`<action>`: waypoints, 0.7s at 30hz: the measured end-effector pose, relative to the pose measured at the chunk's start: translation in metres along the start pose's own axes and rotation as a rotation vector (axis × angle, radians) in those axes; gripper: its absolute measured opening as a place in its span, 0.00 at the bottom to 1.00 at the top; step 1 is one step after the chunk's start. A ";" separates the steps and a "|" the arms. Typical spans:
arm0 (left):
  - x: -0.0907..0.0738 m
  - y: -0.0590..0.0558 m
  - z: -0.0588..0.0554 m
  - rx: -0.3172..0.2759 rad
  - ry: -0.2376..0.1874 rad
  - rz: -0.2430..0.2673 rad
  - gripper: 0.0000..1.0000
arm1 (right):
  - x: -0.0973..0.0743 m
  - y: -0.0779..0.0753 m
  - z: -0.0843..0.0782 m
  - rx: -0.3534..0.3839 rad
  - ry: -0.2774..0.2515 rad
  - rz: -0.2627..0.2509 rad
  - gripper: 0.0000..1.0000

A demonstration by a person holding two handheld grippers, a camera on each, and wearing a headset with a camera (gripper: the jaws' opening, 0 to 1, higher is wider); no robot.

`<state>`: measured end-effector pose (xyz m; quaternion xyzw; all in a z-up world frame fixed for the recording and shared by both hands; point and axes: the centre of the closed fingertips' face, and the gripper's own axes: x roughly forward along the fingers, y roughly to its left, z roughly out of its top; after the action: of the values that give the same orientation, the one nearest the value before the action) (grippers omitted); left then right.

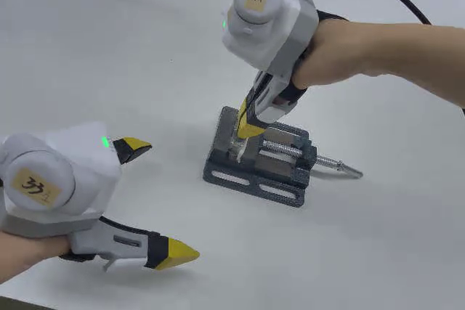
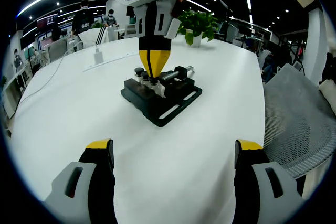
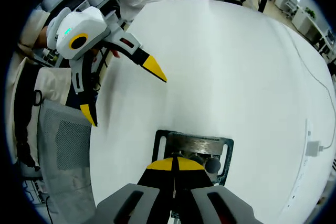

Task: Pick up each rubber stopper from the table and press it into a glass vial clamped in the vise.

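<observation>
Jaws of your right gripper [image 1: 247, 130], a white and grey tool with yellow tips, were pressed together and pointed down into the top of the dark grey metal vise [image 1: 258, 172] on the white worktop [image 1: 109, 56]. The tips covered the spot they touched, so you could not tell whether anything sat between them. In your left gripper view, small black rubber stoppers [image 2: 139, 71] topped the vials in the vise, just beside those tips. Their number was hard to make out, since the tips hid part of the row. The clear glass vials [image 1: 240, 152] barely showed; the head view gave a pale glint between the vise blocks. The vise's silver threaded screw [image 1: 323, 159] stuck out to one side. Your left gripper [image 1: 156, 201], of the same make, hovered well apart from the vise, jaws spread wide with nothing between them. Your left hand [image 1: 18, 255] behind it was cut off at the picture's edge.
</observation>
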<state>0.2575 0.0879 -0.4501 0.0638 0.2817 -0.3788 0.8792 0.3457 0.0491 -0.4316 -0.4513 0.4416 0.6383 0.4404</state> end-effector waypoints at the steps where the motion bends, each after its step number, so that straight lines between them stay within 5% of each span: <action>1: 0.000 0.000 0.000 0.001 0.001 0.001 0.95 | 0.000 0.002 0.001 -0.002 0.006 0.000 0.00; 21: -0.017 0.000 0.006 0.012 -0.002 0.036 0.94 | 0.001 0.003 -0.003 0.041 0.055 0.021 0.00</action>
<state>0.2506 0.0964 -0.4357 0.0738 0.2773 -0.3649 0.8857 0.3430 0.0454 -0.4328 -0.4548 0.4711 0.6211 0.4306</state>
